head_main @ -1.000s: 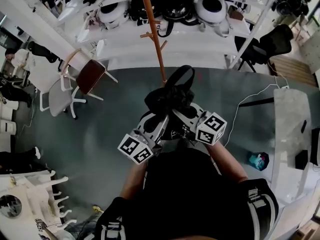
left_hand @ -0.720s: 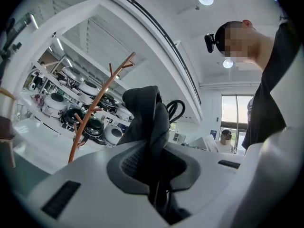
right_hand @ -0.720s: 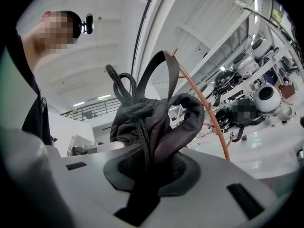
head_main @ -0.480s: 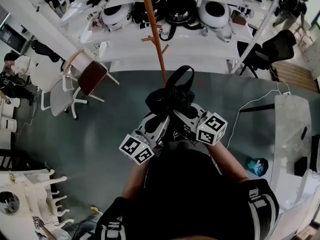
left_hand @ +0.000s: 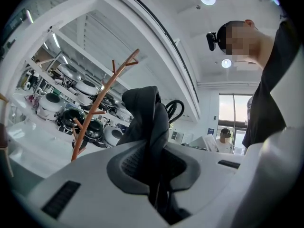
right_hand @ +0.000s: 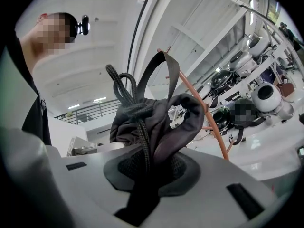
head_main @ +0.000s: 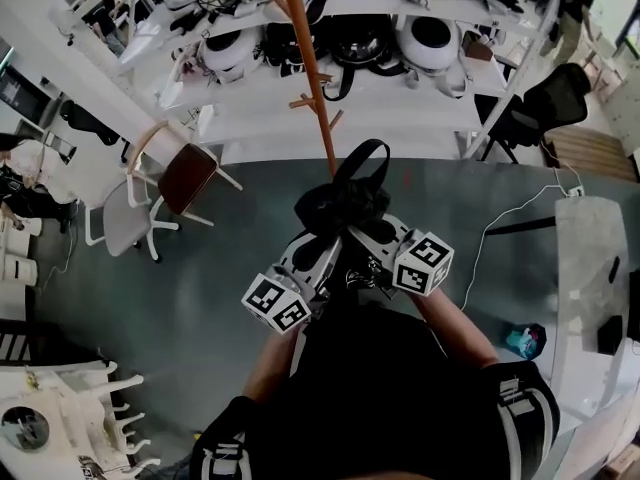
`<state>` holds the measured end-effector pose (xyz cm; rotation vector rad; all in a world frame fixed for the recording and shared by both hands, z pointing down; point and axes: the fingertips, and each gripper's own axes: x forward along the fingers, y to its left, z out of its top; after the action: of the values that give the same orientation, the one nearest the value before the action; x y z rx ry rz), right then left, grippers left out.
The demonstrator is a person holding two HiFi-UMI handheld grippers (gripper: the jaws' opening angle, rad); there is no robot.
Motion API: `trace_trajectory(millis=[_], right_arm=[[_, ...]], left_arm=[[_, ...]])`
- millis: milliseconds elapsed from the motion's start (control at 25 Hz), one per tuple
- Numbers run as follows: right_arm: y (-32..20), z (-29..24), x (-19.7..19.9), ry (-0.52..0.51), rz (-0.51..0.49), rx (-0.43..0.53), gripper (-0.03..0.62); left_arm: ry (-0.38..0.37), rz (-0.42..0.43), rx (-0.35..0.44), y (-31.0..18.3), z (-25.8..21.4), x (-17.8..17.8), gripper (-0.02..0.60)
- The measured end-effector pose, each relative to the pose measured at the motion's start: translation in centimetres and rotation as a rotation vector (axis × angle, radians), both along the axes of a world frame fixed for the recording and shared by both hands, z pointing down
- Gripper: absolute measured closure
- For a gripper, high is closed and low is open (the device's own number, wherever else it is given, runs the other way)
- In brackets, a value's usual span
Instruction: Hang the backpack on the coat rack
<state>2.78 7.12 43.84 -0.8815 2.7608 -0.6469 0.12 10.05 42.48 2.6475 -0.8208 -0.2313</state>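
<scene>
Left gripper: my jaws are nearly together, clamped on a fold of the black backpack. Right gripper: my jaws are partly closed, pinching bunched fabric and a braided cord of the same bag. I hold both level and side by side, with the backpack bundled at their tips, off the floor, close to the orange coat rack. The carry loop stands up just right of the rack's pole, on no peg yet. Behind the rack are white shelves with round white units. Left of the rack is a brown-seated chair.
</scene>
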Motion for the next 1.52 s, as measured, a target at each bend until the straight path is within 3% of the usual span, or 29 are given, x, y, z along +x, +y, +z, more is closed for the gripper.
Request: trace_trajectory(millis=[720,1520], right_arm=[[-14.3,0.1,-4.2,0.039,0.067,0.006,0.510],[-23.4,2.3,-3.9,0.048,0.200,-0.027,0.511]], left_arm=[[0.014,0.074,0.000,-14.4,0.2,-4.3,0.531],[-0.031,0.184,-0.007,-23.9,2.3,-4.3,0.531]])
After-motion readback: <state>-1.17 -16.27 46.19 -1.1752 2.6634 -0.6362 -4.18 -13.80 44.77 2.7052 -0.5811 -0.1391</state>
